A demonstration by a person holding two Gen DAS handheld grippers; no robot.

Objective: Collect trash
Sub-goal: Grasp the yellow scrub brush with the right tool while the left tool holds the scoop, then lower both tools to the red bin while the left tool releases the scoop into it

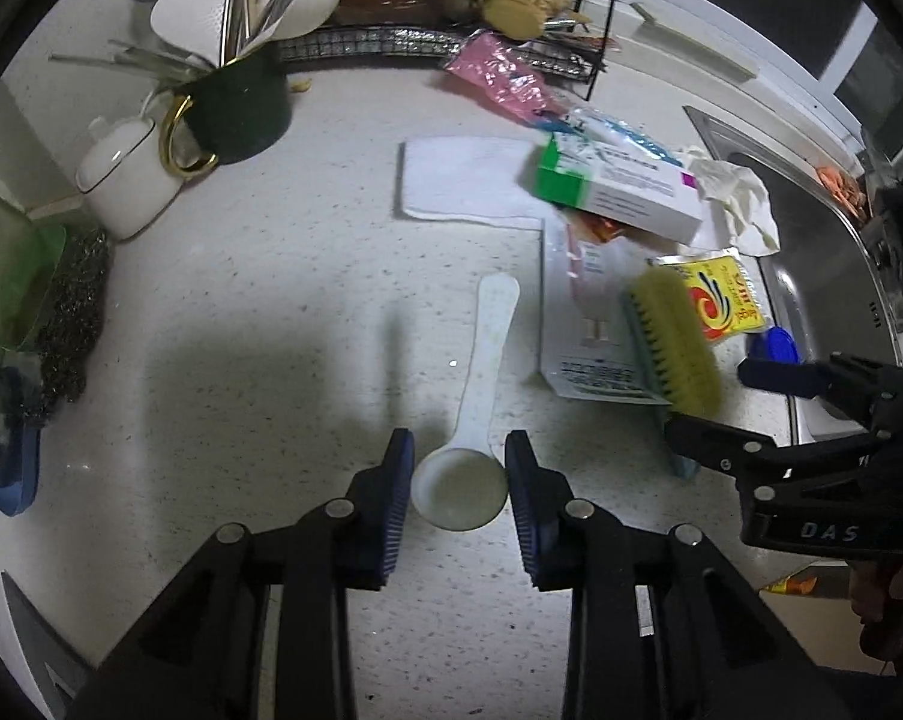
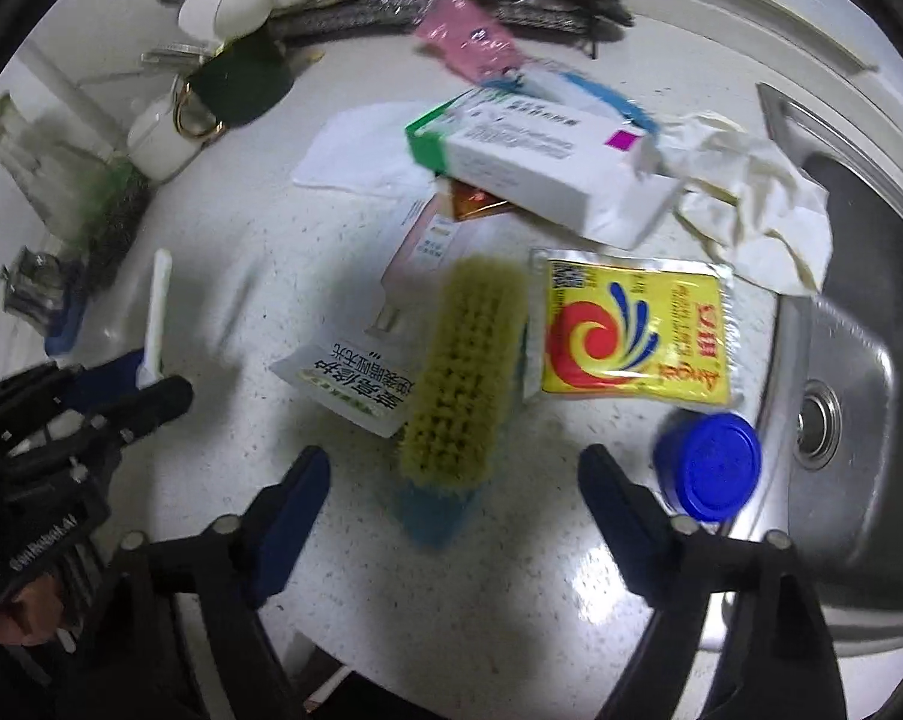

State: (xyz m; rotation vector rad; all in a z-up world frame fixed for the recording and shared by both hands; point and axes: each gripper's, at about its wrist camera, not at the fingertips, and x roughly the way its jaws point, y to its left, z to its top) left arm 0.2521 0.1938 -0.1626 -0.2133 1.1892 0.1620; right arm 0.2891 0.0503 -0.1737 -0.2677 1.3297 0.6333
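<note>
Your left wrist camera sits low over the countertop (image 1: 241, 300), looking along its fingers toward the back edge, where the wire rack (image 1: 391, 42) stands. Your right wrist camera hangs a little higher nearer the sink (image 2: 859, 372), tilted down and facing the same back edge. Both views share the yellow brush (image 1: 673, 342) (image 2: 463, 372), the yellow packet (image 1: 727, 294) (image 2: 631, 336) and the white box (image 1: 625, 192) (image 2: 529, 168); each also catches the other gripper at its side.

The speckled white stone-look bench (image 1: 259, 312) is showing a smooth, faintly glossy finish. The white plastic scoop (image 1: 472, 420) is looking matt, the yellow foil sachet (image 2: 634, 333) is gleaming, the stainless steel sink (image 2: 853, 360) is shining brushed, and the yellow-bristled scrubbing brush (image 2: 463, 372) is looking rough.
</note>
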